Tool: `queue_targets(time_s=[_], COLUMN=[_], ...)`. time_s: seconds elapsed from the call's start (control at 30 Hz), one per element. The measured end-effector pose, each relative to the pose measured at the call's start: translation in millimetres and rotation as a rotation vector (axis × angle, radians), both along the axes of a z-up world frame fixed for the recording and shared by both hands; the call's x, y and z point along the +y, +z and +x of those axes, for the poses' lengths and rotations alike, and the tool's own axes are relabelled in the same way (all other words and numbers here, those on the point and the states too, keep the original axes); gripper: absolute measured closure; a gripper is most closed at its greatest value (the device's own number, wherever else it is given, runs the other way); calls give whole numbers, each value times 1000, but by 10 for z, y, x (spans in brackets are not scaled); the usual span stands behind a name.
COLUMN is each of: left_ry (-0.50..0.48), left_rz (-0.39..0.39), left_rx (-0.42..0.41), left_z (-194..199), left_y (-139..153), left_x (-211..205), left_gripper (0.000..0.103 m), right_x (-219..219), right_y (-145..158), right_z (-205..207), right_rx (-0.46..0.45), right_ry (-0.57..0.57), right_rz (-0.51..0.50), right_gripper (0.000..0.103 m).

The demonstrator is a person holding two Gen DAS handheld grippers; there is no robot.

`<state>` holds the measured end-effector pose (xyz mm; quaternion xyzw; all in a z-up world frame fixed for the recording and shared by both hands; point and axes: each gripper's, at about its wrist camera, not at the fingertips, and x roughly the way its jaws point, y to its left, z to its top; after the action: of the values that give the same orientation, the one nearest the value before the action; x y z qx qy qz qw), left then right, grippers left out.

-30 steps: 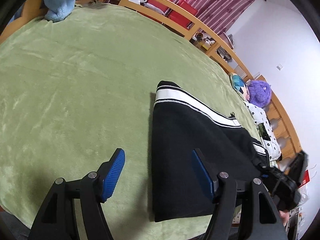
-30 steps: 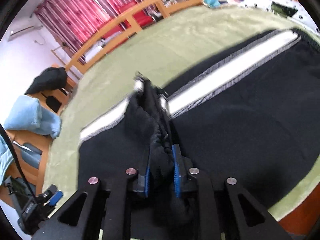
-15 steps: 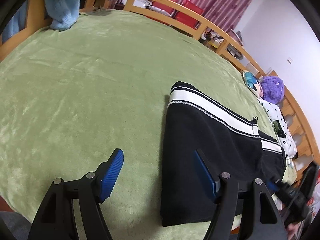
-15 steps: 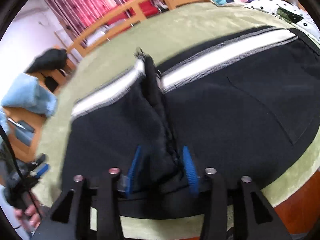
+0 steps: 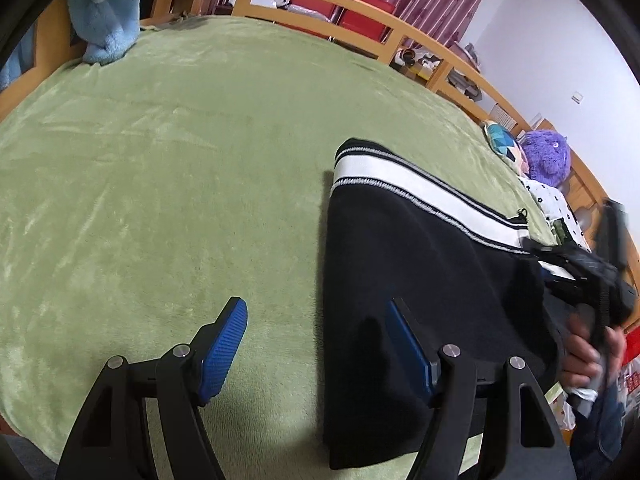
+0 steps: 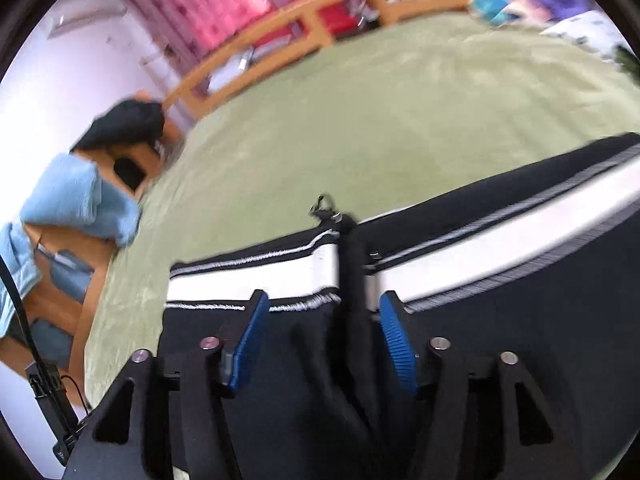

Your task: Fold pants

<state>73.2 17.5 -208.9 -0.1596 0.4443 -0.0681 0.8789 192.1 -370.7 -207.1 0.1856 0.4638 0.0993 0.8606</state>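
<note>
Black pants (image 5: 424, 256) with a white side stripe lie folded on a green blanket (image 5: 180, 160). My left gripper (image 5: 316, 344) is open and empty, hovering over the pants' left edge, one finger over the blanket and one over the black cloth. In the right wrist view, my right gripper (image 6: 320, 340) is open just above the pants (image 6: 500, 320); a raised fold of black cloth (image 6: 354, 264) stands between its fingers, untouched by the pads. The right gripper (image 5: 580, 280) also shows in the left wrist view, held by a hand at the pants' far right end.
A wooden bed rail (image 5: 360, 20) runs along the far side. A light blue towel (image 5: 108, 12) hangs at the back left corner. A purple plush (image 5: 546, 156) and a dotted pillow (image 5: 556, 208) lie at the right. Red curtains hang behind.
My right gripper was shut on a bunch of the black cloth; it has opened and let the cloth go. My left gripper stayed open and drifted slightly over the pants' left edge.
</note>
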Motion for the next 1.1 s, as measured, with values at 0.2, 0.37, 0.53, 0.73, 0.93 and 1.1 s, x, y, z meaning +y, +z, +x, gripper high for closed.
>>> queue_targets(time_s=[0.2, 0.37, 0.53, 0.73, 0.93, 1.1], left_ry=[-5, -14, -41, -75, -91, -132], left_rz=[10, -44, -23, 4, -85, -87], left_rx=[10, 2, -10, -20, 5, -20], left_z=[35, 18, -28, -88, -107, -166], left_y=[-37, -14, 33, 68, 52, 104], left_x=[-19, 6, -90, -177, -175, -261], left_gripper=[33, 33, 33, 33, 34, 35], right_x=[-41, -256, -261, -469, -224, -343], right_y=[-253, -109, -342, -90, -333, -221], right_z=[102, -25, -101, -667, -1068, -1251], right_rx=[-10, -54, 24, 28, 124, 106], right_ry=[3, -47, -88, -117, -11, 20], right_rz=[28, 75, 91, 132, -26, 76], right_gripper=[84, 86, 72, 55, 79, 82])
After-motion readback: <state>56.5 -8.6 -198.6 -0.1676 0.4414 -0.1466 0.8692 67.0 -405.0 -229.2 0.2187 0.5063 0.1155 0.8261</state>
